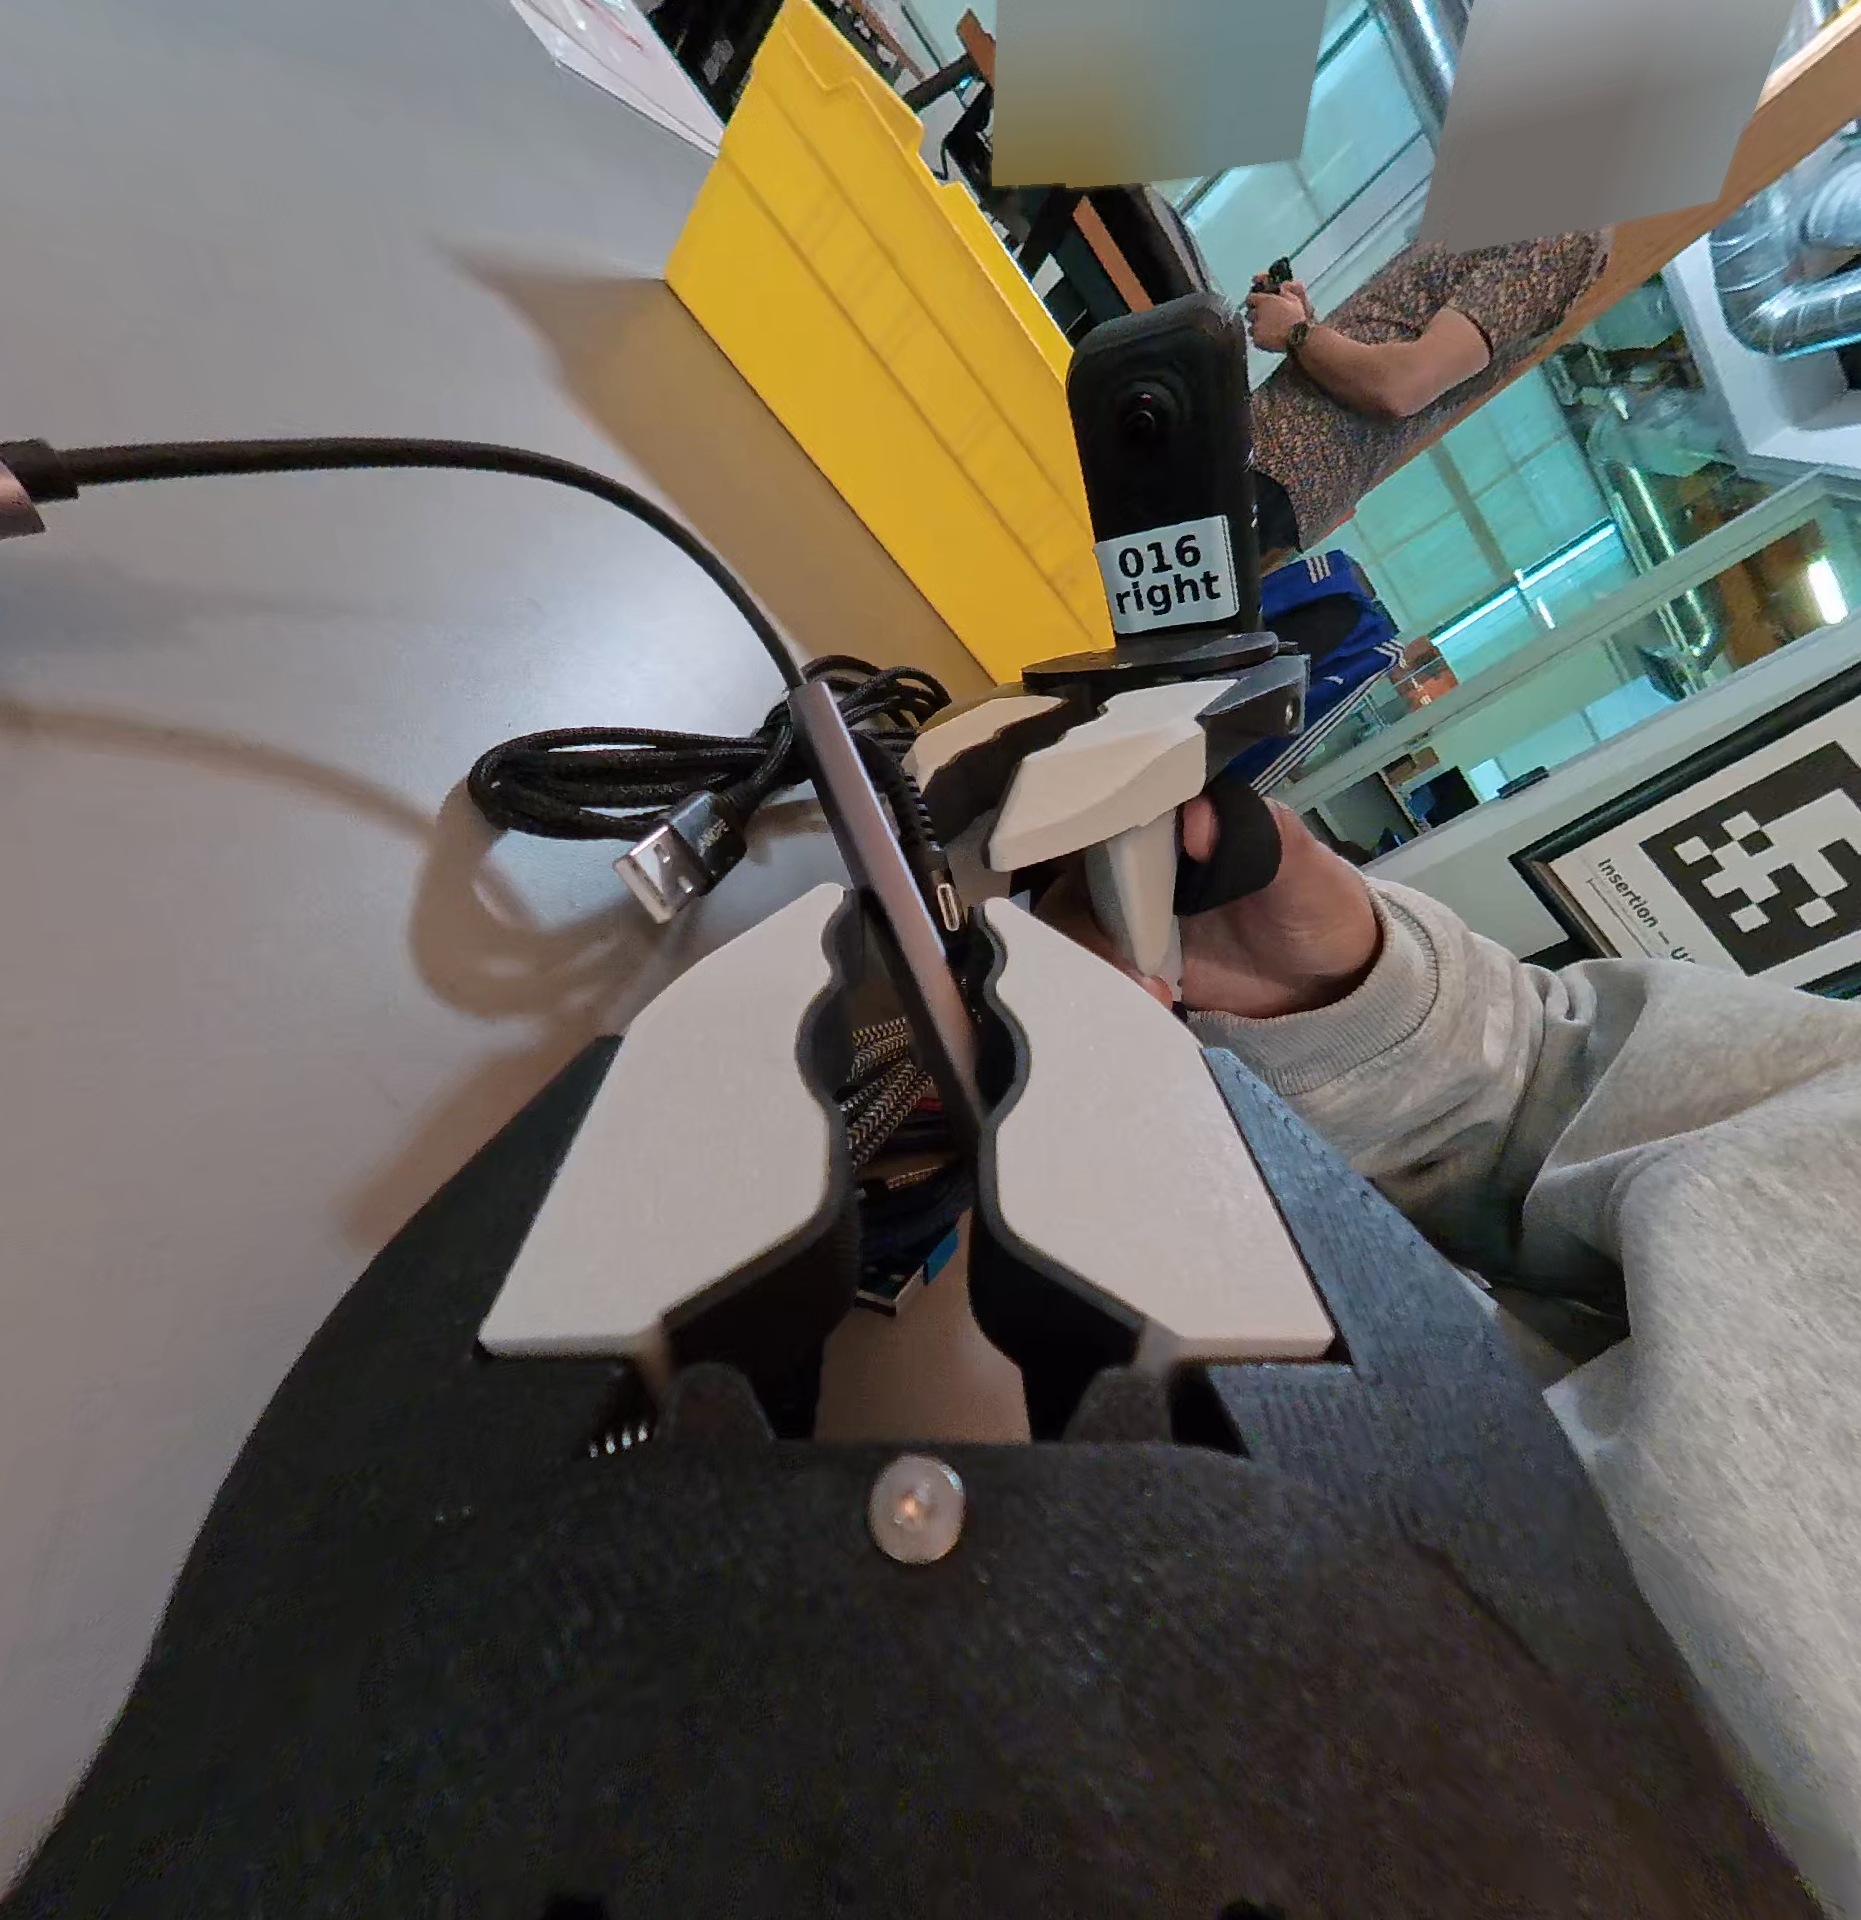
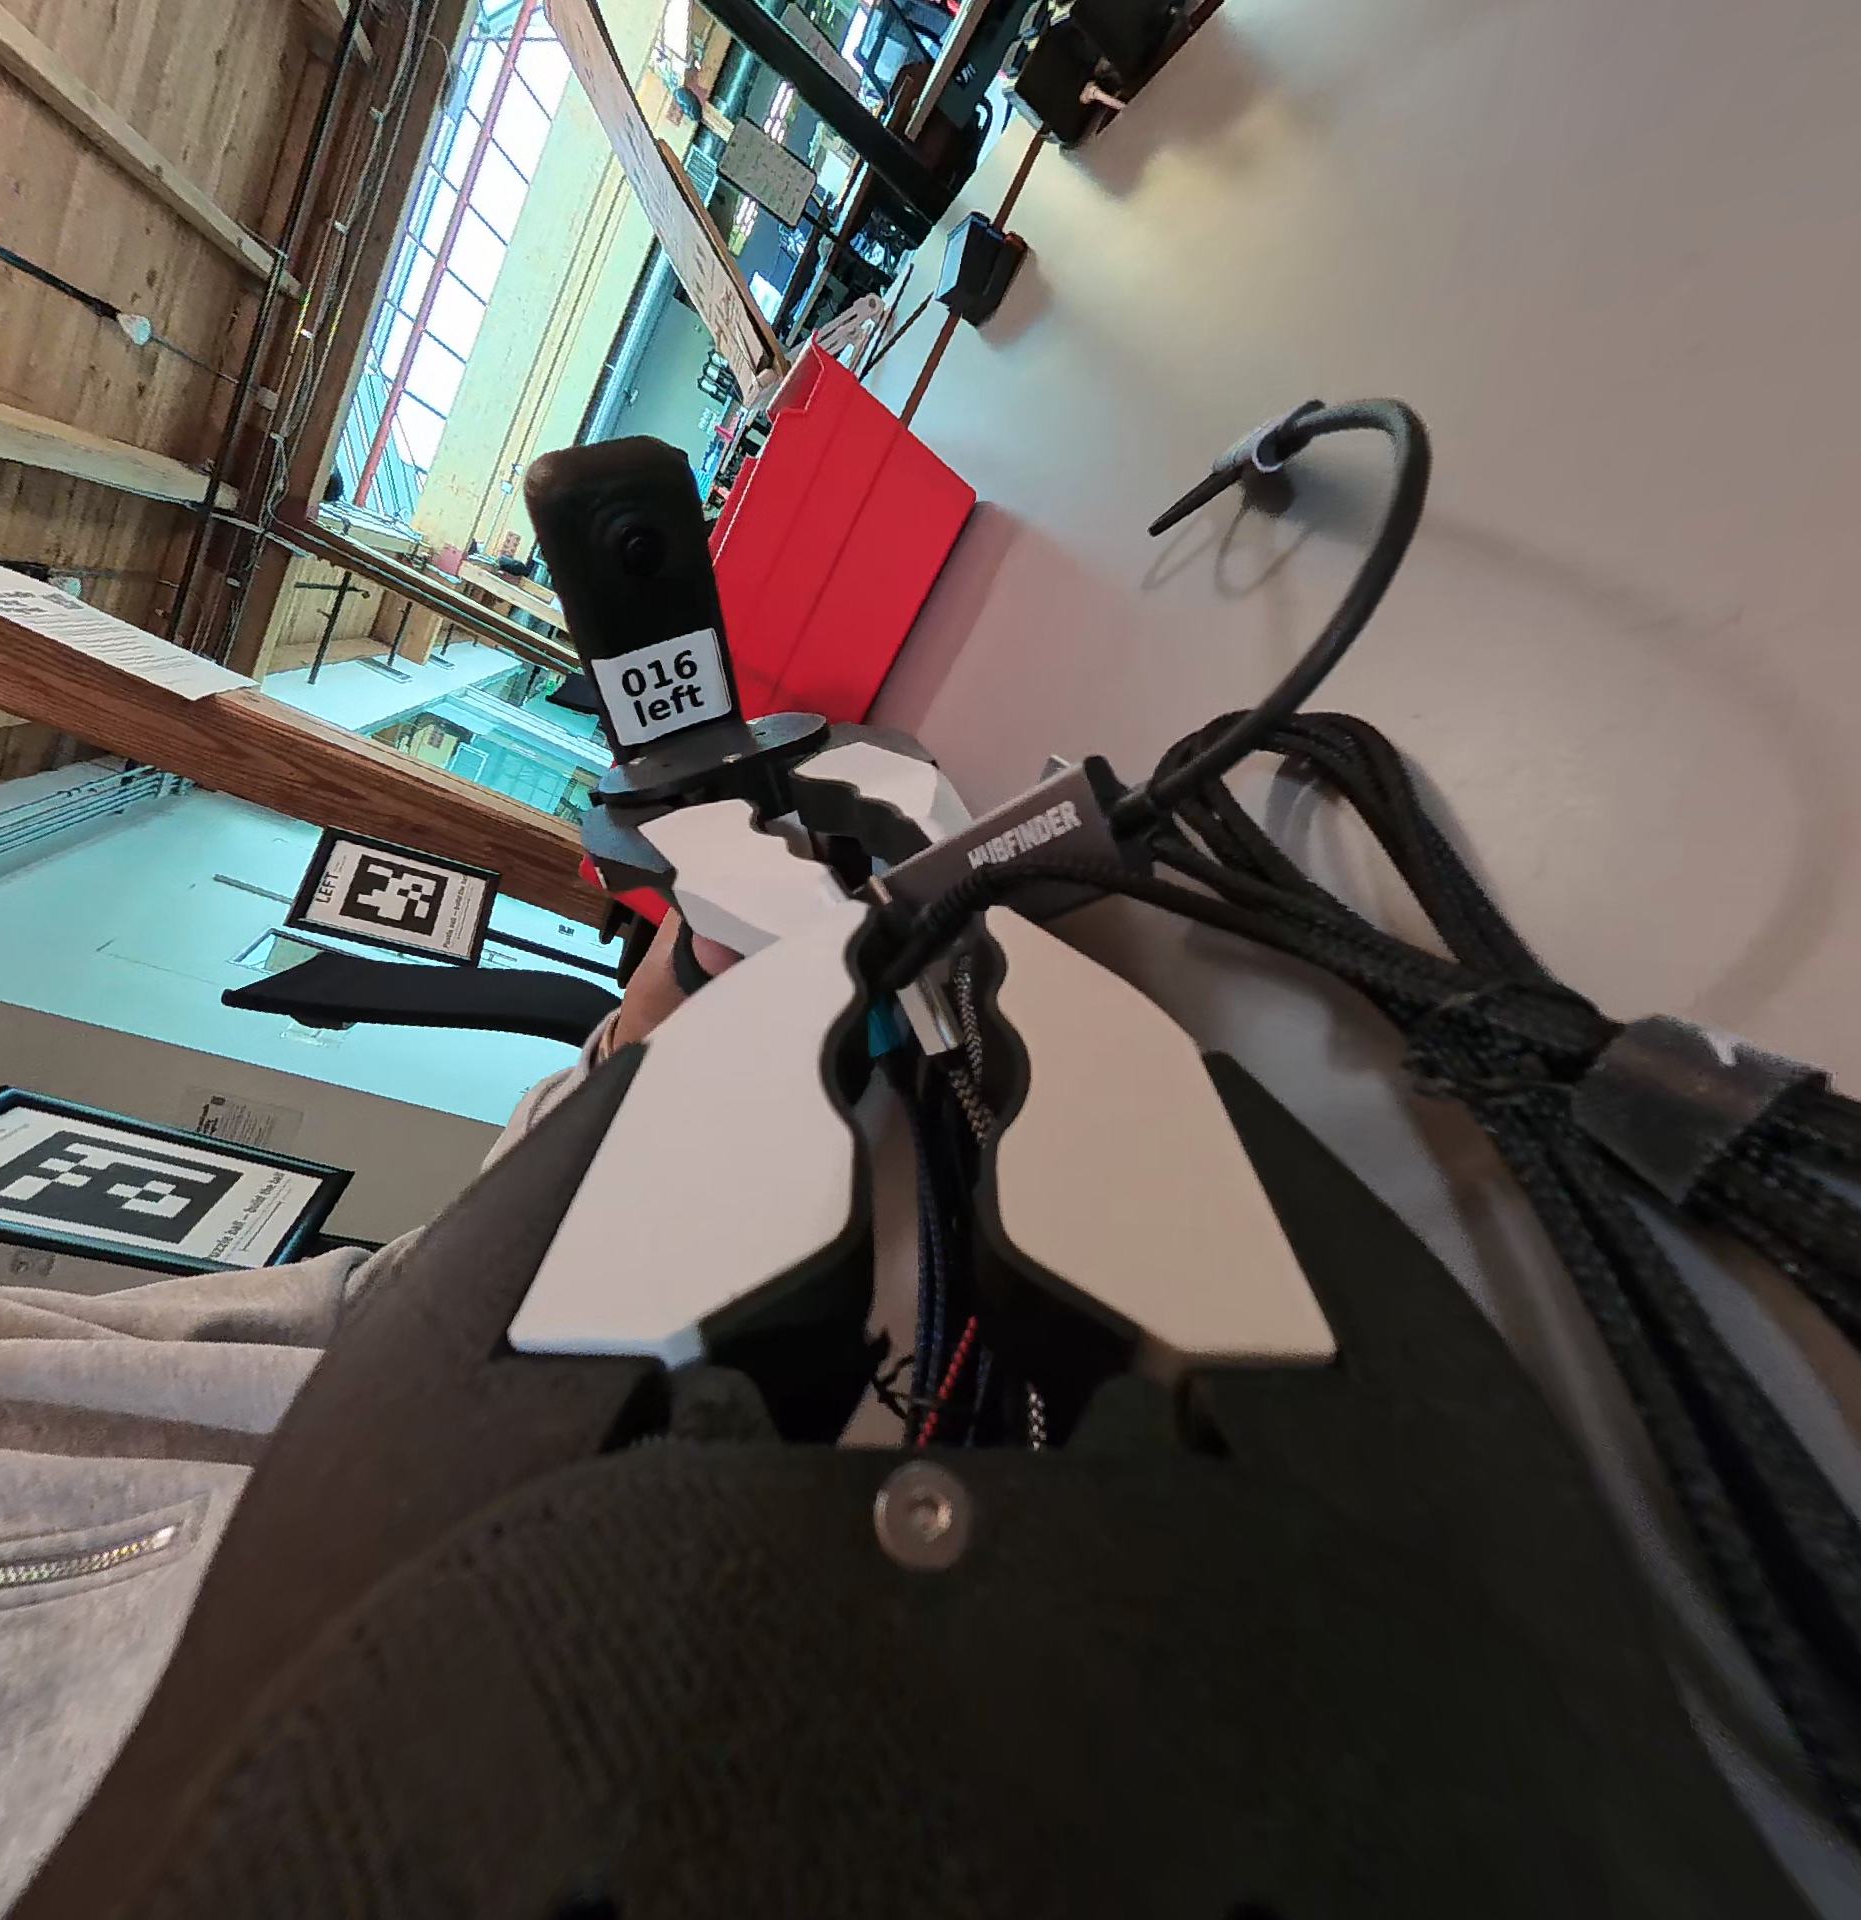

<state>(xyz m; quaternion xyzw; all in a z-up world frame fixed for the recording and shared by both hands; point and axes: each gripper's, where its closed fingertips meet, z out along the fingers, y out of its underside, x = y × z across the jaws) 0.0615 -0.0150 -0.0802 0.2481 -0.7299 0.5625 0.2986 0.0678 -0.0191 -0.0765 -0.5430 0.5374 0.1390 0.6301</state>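
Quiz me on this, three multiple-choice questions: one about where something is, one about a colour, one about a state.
1. Where is the USB hub?
A flat on the table
B between the left gripper's fingers
C in a bin

2. What colour is the bin in the right wrist view?
A red
B green
C blue

3. What state is the coiled black cable's USB-A plug in?
A plugged into the hub
B unplugged
C gripped

B: the left gripper clamps the USB hub edge-on.
A: the bin is red.
B: the USB-A plug on the coiled black cable has its metal end bare.
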